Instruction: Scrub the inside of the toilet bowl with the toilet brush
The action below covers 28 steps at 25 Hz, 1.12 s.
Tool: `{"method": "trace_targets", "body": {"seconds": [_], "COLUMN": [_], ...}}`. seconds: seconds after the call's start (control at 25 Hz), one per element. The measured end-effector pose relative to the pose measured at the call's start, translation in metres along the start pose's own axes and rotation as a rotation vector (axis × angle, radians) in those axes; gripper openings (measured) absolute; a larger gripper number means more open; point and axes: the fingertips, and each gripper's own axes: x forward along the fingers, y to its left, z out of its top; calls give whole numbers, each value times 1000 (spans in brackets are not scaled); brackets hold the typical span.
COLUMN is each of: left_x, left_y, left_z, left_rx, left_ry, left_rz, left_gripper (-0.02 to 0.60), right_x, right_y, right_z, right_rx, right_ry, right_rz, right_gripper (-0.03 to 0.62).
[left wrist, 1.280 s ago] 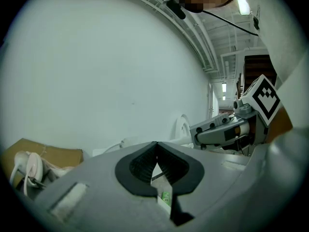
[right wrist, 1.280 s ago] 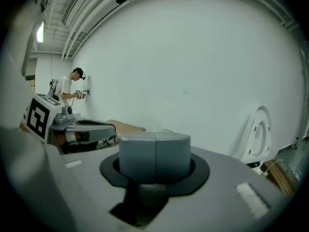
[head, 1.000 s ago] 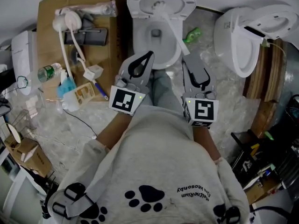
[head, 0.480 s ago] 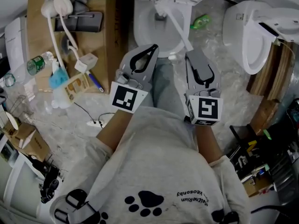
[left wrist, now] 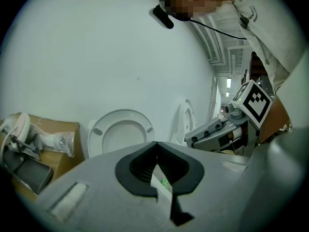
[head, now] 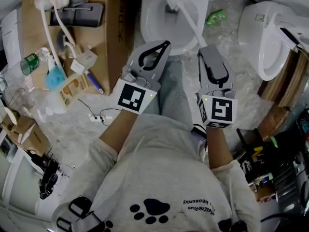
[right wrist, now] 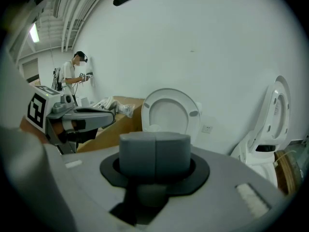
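The white toilet bowl (head: 159, 30) lies at the top middle of the head view. A white toilet brush handle (head: 190, 28) slants from inside the bowl down to my right gripper (head: 203, 50), which is shut on it just off the bowl's front rim. In the right gripper view the right gripper (right wrist: 155, 151) shows its pads pressed together, and the brush is hidden below them. My left gripper (head: 165, 45) hangs beside it at the rim. Its tips meet, as the left gripper (left wrist: 155, 144) also shows, and it holds nothing. The raised toilet seat (left wrist: 123, 129) stands ahead.
A second toilet (head: 275, 33) stands at the right. A cardboard box (head: 113, 28) with a white hose (head: 53, 13) borders the bowl's left. A green item (head: 215, 17), a bottle (head: 30, 62) and a blue pen (head: 94, 81) lie on the floor. A person (right wrist: 72, 76) stands far off.
The head view has shifted, so the toilet sits higher in the picture. Both grippers stay at the bowl's front rim, and the right one still grips the brush handle.
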Motion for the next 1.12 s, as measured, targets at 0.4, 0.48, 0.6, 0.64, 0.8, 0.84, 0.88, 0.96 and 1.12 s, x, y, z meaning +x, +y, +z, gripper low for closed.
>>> {"method": "trace_targets", "body": {"seconds": [0.4, 0.48, 0.6, 0.64, 0.8, 0.84, 0.88, 0.96, 1.12], "left_x": [32, 36, 42, 44, 47, 47, 47, 47, 46], "left_y": [2, 3, 5, 6, 11, 12, 13, 14, 18], "left_z": [-50, -57, -67, -71, -87, -92, -96, -105, -120], "left_rx": [-16, -11, -35, -40, -49, -55, -59, -55, -38], "left_ry": [35, 32, 41, 44, 45, 48, 52, 60, 84], "left_rz": [-29, -35, -29, -29, -30, -28, -27, -28, -12], "left_gripper": [-2, 0, 0, 0, 0, 0, 0, -1, 0], "right_x": [37, 43, 48, 50, 60, 63, 65, 71, 80], "right_y": [-12, -14, -16, -17, -15, -14, -13, -14, -15], "right_z": [-38, -46, -55, -58, -75, -79, -83, -90, -104], "right_rx": [28, 31, 32, 31, 27, 30, 33, 42, 47], "right_ry": [51, 59, 67, 69, 91, 97, 101, 108, 126], "right_rz": [23, 26, 39, 42, 46, 47, 46, 43, 46], "right_gripper": [153, 153, 153, 153, 153, 153, 153, 153, 153]}}
